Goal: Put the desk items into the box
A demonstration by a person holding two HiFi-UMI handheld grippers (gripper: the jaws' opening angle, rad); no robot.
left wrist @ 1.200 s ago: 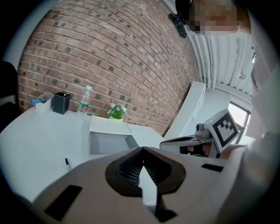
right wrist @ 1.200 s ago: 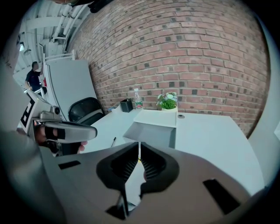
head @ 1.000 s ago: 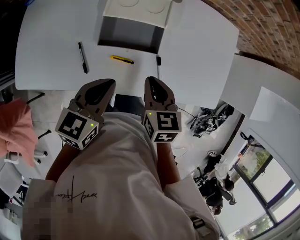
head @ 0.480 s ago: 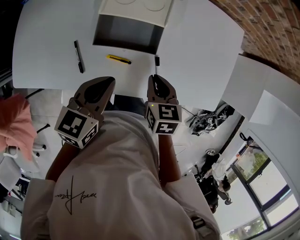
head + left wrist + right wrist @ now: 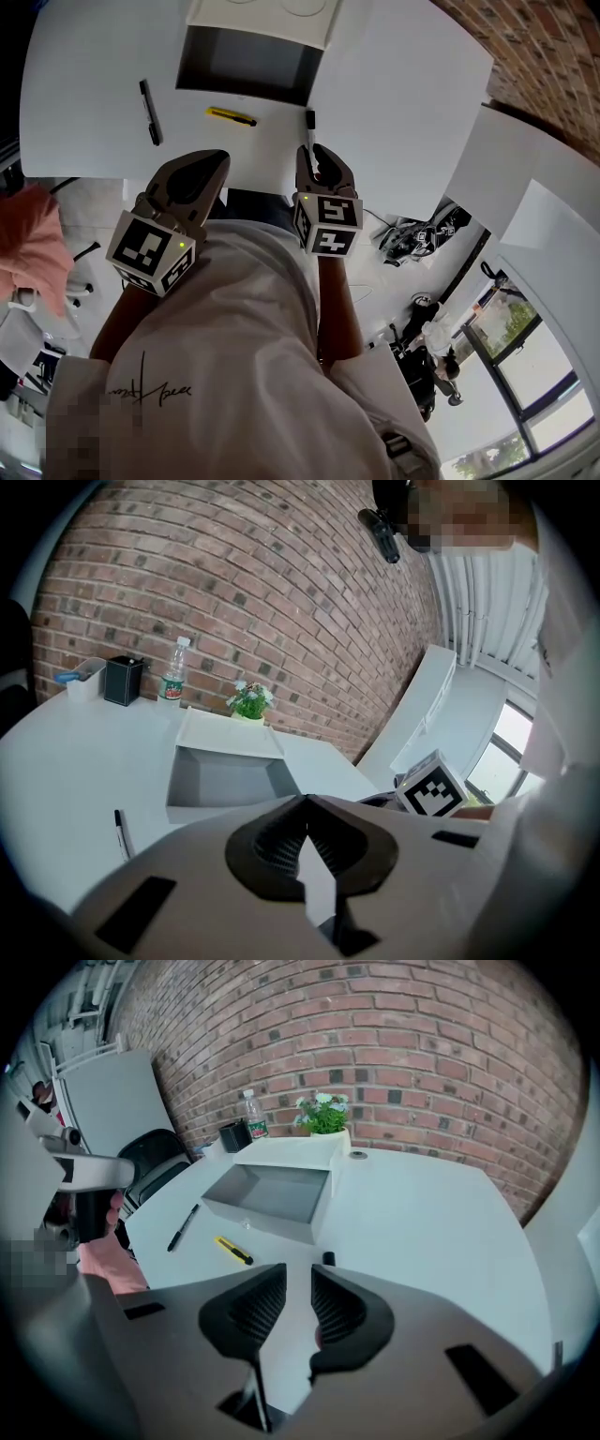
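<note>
An open grey box [image 5: 248,64] with its white lid flap up stands at the far side of the white table [image 5: 394,84]. In front of it lie a black pen [image 5: 147,98], a yellow utility knife [image 5: 230,116] and a small black item [image 5: 310,119]. My right gripper [image 5: 319,150] hovers at the table's near edge, just short of the small black item [image 5: 328,1258], its jaws a little open with nothing between them. My left gripper [image 5: 217,159] is held over the near edge, shut and empty. The box [image 5: 225,775] and the pen [image 5: 120,832] show ahead of it.
A water bottle [image 5: 172,672], a black holder [image 5: 123,680], a white tub [image 5: 82,677] and a small plant [image 5: 249,701] stand along the brick wall behind the box. Another person's hand [image 5: 94,1232] is at the left. More white tables [image 5: 511,173] stand to the right.
My right gripper has moved forward over the table edge toward the small black item. The left gripper has stayed nearly still.
</note>
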